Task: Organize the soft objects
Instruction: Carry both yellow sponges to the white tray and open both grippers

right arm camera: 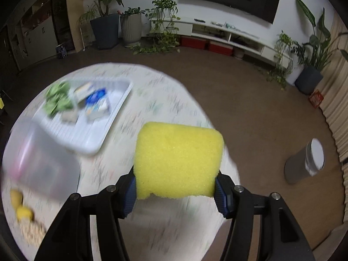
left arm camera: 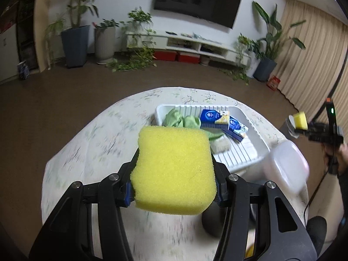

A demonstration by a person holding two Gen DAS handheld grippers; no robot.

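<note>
The left claw (left arm camera: 174,174) is closed partway on a yellow sponge (left arm camera: 174,169); both blue pads (left arm camera: 128,192) press into its sides, and the foam bulges above them. The right claw (right arm camera: 177,192) likewise grips a second yellow sponge (right arm camera: 178,163), compressed between its pads (right arm camera: 221,195) at a slightly wider setting. Both sponges are carried clear of the tabletop (left arm camera: 87,143).

Landmark: the white tray (left arm camera: 261,145). From the left claw it lies directly ahead and a little to the right, its long axis running away and rightward. From the right claw the same white tray (right arm camera: 117,108) lies ahead and well to the left. Judged on that, the left hand is the nearer and better aligned.

Inside the tray sit a green cloth (left arm camera: 180,119), blue-and-white tissue packs (left arm camera: 217,117) and a pale scrubber (left arm camera: 220,145), crowded toward its far left end; the near right portion is bare.

A translucent lidded box (left arm camera: 287,165) stands just beside the tray's near right corner. Motion blur obscures finer detail.
</note>
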